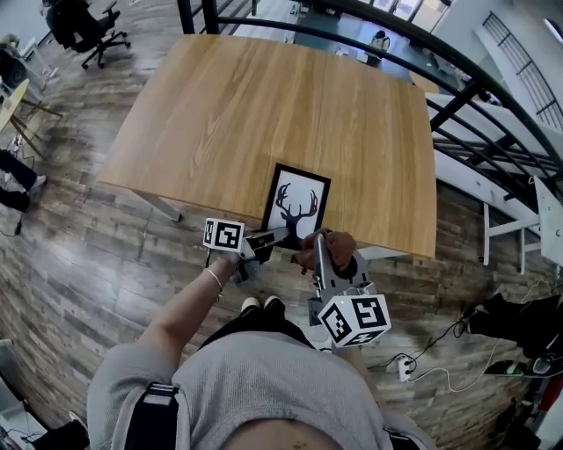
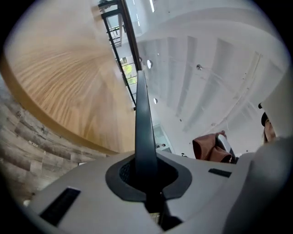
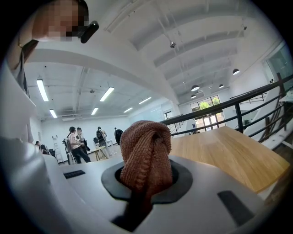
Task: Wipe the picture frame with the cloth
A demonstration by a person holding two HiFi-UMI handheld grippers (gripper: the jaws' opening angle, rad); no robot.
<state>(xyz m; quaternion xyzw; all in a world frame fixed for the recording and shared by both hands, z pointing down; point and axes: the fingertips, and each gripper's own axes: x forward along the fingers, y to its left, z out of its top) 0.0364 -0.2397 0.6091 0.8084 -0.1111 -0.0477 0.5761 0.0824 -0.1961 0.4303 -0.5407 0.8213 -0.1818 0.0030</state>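
A black picture frame (image 1: 297,204) with a deer-antler print rests at the near edge of the wooden table (image 1: 264,105). My left gripper (image 1: 274,235) is shut on its near left corner. In the left gripper view the frame (image 2: 143,123) shows edge-on as a thin dark blade running up from between the jaws of the left gripper (image 2: 145,169). My right gripper (image 1: 318,246) hovers just right of that corner, shut on a bunched rust-brown cloth (image 1: 329,248). The cloth (image 3: 145,151) bulges out of the right gripper (image 3: 144,171) and also shows in the left gripper view as a brown wad (image 2: 208,148).
A black railing (image 1: 457,70) runs behind and to the right of the table. An office chair (image 1: 88,26) stands at the far left. A power strip with cables (image 1: 405,367) lies on the plank floor at the right. Several people (image 3: 78,144) stand far off.
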